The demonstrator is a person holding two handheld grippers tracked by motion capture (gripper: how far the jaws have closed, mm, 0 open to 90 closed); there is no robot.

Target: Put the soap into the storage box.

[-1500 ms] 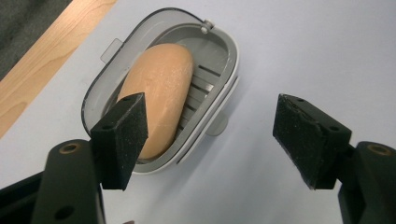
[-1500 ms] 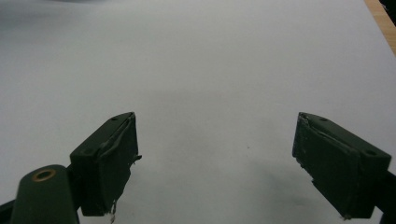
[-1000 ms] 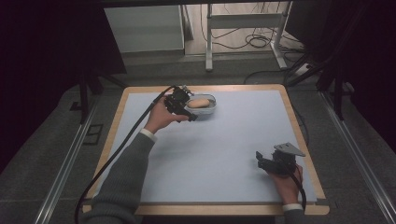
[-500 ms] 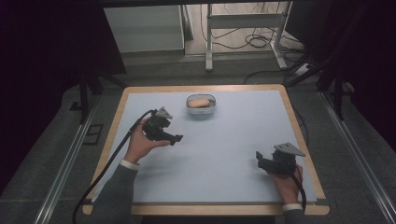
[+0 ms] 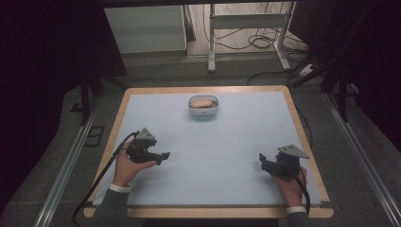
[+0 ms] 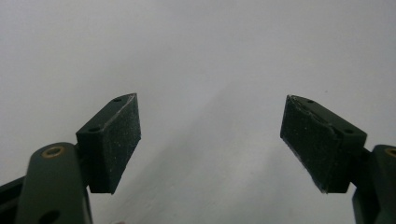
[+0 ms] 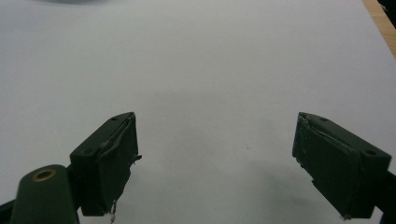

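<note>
A small clear bowl (image 5: 204, 111) stands at the far middle of the table with a tan, oval piece of food (image 5: 202, 103) in it. My left gripper (image 5: 165, 155) is low over the near left of the white mat (image 5: 222, 142), well short of the bowl and pointing right. Its pads (image 6: 117, 140) stand wide apart and open; the jaws have just been closing slightly, and between them there is just bare mat. My right gripper (image 5: 262, 161) rests at the near right, pointing left. It is open, and mat alone lies between its pads (image 7: 108, 161).
The mat covers a wooden table whose rim (image 5: 305, 142) shows on all sides. Metal rails (image 5: 66, 161) run along the floor at both sides. Desk legs and cables (image 5: 250, 38) lie beyond the far edge.
My left hand has drawn back from the bowl to the near left of the table, sinking lower. The bowl and its food stay at the far middle. The right hand has not moved.
</note>
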